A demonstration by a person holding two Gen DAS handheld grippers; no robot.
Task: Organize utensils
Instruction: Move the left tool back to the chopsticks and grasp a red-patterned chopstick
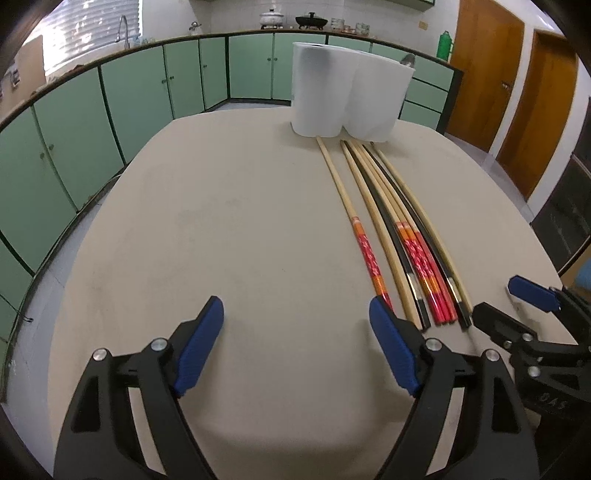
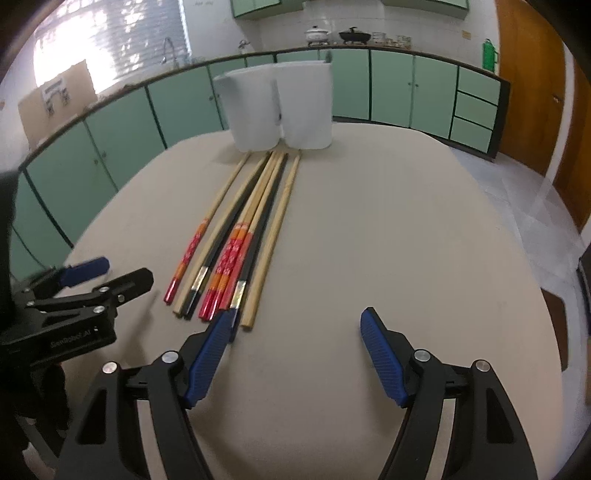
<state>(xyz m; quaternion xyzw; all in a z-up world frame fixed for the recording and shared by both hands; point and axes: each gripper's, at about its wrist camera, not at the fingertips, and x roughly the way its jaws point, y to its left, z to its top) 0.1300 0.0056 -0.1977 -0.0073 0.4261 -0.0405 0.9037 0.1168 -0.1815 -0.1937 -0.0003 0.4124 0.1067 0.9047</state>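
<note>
Chopsticks (image 1: 397,236) spread in a loose row on the beige worktop (image 1: 221,221), thick decorated ends toward the cameras, thin tips reaching the white holders. Left gripper (image 1: 296,314) with jaws spread wide and nothing between the blue pads (image 1: 201,350) — only bare worktop there; right-hand pad just beside the butt of the lone red-and-orange stick (image 1: 364,243), contact impossible to judge. Right gripper (image 2: 297,321) likewise gaping and empty, left pad (image 2: 210,354) overlapping the near end of a black stick with a silver band (image 2: 238,291), touching or just above not clear. Seen from the right wrist: eight sticks or so, plain bamboo (image 2: 273,236), black ones, and a tight cluster of red-patterned ones (image 2: 229,266), all lying flat and nearly parallel, fanning slightly toward the near ends. One red stick set a little apart on the left of the bundle. Beyond the tips, two tall white cylindrical holders (image 1: 347,88) standing upright, side by side and touching — something grey poking above the rim of the right one, too small to identify. Farther out, green cabinets (image 1: 147,88) curving round the room, pots (image 1: 291,18) on the back counter, wooden doors (image 1: 517,96) at right.
</note>
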